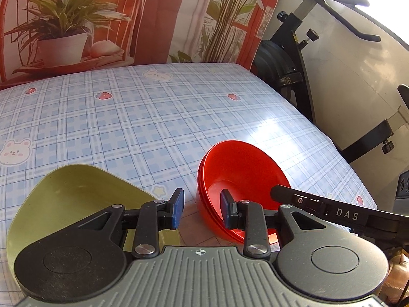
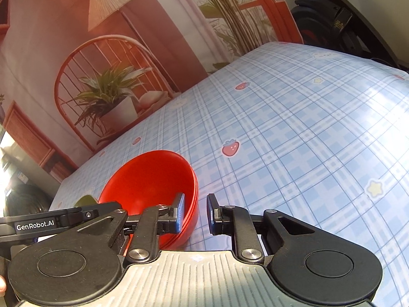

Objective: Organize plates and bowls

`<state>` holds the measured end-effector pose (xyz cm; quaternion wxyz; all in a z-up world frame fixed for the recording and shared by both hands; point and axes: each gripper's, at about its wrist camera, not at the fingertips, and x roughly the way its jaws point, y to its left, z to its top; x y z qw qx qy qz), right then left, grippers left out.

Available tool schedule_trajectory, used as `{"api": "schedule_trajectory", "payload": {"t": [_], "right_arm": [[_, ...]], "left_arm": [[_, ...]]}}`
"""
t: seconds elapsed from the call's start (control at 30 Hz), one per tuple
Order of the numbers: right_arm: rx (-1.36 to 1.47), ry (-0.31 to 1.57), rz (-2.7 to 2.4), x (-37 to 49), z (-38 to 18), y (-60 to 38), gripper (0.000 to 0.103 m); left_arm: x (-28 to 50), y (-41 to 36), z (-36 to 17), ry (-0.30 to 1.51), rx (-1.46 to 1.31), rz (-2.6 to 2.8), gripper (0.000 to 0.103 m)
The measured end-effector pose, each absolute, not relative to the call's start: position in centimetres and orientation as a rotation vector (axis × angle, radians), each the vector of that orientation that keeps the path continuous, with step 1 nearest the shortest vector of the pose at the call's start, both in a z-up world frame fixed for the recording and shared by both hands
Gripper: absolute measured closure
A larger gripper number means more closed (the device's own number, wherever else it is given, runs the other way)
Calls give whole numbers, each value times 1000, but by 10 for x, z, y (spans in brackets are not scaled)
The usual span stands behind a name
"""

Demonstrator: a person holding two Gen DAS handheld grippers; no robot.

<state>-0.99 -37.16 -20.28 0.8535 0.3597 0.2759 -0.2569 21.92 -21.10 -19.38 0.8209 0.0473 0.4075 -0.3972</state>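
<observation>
My left gripper (image 1: pixel 201 208) hangs with fingers spread and empty, straddling the near rim of the stacked red bowls (image 1: pixel 237 176) on the plaid tablecloth (image 1: pixel 153 117). My right gripper (image 2: pixel 195 212) straddles that same rim, narrowly parted, pads not pressing. The green plate (image 1: pixel 69 197) lies beside the bowls.

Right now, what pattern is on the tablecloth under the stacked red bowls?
Pale blue plaid tablecloth with strawberries, stars and bears; clearest in the right wrist view, beyond the red bowls.
</observation>
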Motion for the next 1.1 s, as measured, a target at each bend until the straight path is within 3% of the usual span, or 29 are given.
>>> {"api": "schedule_trajectory", "payload": {"t": [0.2,0.27,0.37,1.1], "right_arm": [[775,574,-537,-10,-205,-374,90],[775,574,-528,-10,-204,-373,92],[773,580,-525,-8,-203,-370,94],[669,587,-504,41,-144,-347,94]], "left_arm": [[218,-215,-199,884,97,-867,72],[217,-213,-201,887,91,-873,79],[217,-212,-201,885,93,-868,80],[222,-176,-162,799,21,-812,80]]}}
